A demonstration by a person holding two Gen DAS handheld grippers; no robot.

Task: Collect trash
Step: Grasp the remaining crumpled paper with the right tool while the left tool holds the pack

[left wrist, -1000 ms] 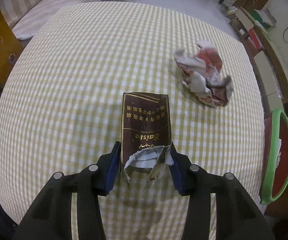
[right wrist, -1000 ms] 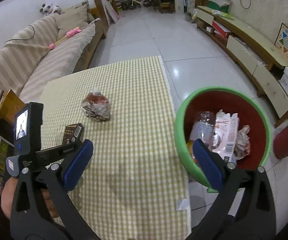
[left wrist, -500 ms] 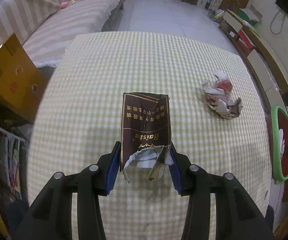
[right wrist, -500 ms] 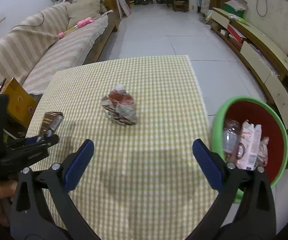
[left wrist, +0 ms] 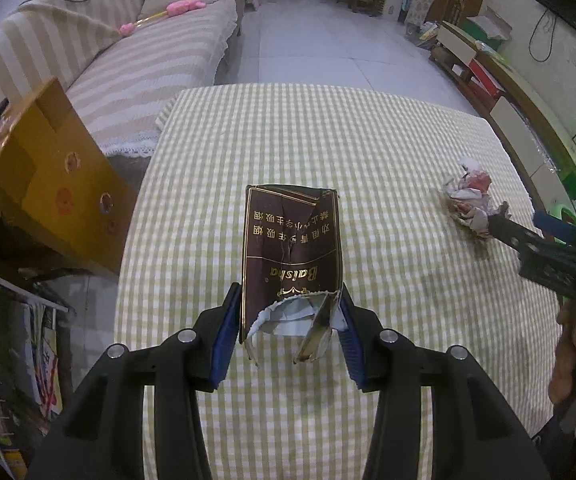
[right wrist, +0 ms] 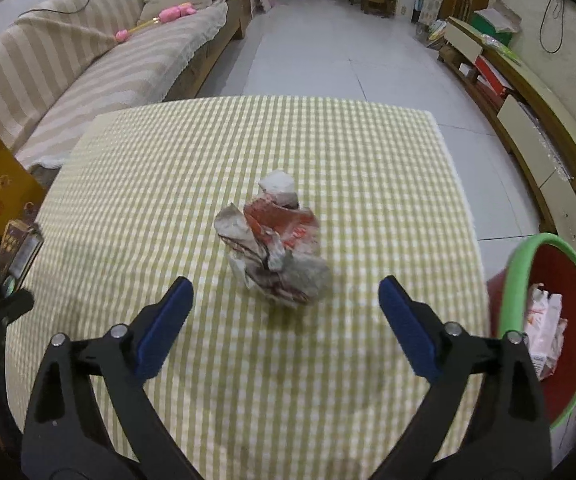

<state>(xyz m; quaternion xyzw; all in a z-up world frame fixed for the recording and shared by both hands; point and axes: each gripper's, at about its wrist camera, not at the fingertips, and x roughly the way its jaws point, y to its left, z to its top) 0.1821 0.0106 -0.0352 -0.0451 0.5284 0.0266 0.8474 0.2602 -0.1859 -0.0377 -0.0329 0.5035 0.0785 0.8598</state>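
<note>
Crumpled wrapper on the table; torn box held in the left claw.

Crumpled wrapper (right wrist: 274, 242), red and white, lies on the checked tablecloth (right wrist: 367, 160), just ahead of the right gripper (right wrist: 286, 312); its blue pads are spread wide and closing, nothing pressed between them. Left gripper (left wrist: 288, 328) pinches a torn dark-brown carton (left wrist: 291, 252) by its ragged end, held above the cloth. Green-rimmed red bin (right wrist: 527, 276) stands off the table's right edge with packets inside. Striped sofa (right wrist: 88, 68) to the left beyond the table.
</note>
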